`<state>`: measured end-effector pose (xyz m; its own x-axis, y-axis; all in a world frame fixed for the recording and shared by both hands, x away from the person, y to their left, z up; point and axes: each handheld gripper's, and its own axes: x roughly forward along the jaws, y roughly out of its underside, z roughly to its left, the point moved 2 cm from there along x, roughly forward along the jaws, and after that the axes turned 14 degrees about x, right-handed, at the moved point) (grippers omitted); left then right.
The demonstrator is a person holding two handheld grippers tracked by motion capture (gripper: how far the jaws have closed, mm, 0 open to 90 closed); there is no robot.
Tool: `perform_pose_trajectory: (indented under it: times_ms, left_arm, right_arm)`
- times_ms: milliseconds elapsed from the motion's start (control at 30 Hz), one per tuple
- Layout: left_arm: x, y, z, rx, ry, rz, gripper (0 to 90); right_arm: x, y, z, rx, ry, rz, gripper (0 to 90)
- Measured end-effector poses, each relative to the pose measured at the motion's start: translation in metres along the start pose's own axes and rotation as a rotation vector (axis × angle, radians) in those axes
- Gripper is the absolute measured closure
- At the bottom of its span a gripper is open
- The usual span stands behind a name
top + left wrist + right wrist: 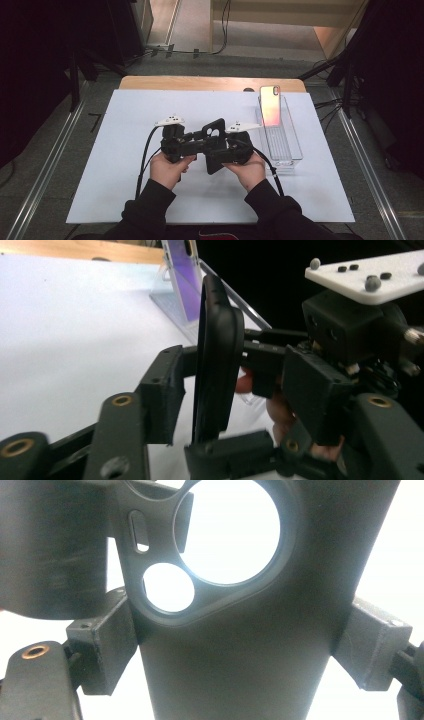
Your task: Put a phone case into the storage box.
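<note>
A black phone case [215, 142] with round camera cut-outs is held up over the white mat between both hands. My right gripper [219, 150] points left and is shut on the case. In the right gripper view its two pads press the case [235, 675] on both sides. My left gripper [201, 141] points right toward it. In the left gripper view the case [216, 360] stands edge-on between my open jaws, with a gap on each side. The pads [161, 390] do not touch it.
A phone [270, 105] with a pink-orange back leans upright in a clear plastic tray [287, 147] at the right of the white mat [125, 165]. The phone [181, 280] also appears beyond the case in the left gripper view. Cables trail from both grippers toward the person.
</note>
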<state>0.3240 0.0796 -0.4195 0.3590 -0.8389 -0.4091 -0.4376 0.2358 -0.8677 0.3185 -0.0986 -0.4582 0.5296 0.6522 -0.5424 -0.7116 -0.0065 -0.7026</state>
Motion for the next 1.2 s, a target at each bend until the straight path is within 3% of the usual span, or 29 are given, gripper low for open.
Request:
perform_pose_trajectory:
  times_ms: [333, 533, 933, 1033, 1200]
  left_arm:
    - [-0.011, 0.007, 0.006, -0.014, 0.035, 0.032, 28.8]
    - [-0.021, 0.015, 0.007, 0.010, 0.041, 0.068, 28.6]
    - [-0.037, 0.036, 0.008, 0.029, 0.098, 0.161, 28.5]
    - [-0.042, 0.043, 0.010, 0.035, 0.096, 0.169, 28.6]
    - [-0.048, 0.053, 0.010, 0.082, 0.075, 0.212, 28.6]
  right_arm:
    - [-0.003, -0.002, -0.012, 0.010, 0.029, 0.008, 12.7]
    - [-0.008, -0.005, -0.018, 0.013, 0.031, 0.008, 12.6]
    - [-0.019, -0.013, -0.026, 0.013, 0.007, 0.029, 12.6]
    - [-0.023, -0.016, -0.028, 0.010, -0.003, 0.036, 12.6]
    - [-0.027, -0.019, -0.028, -0.004, -0.020, 0.055, 12.6]
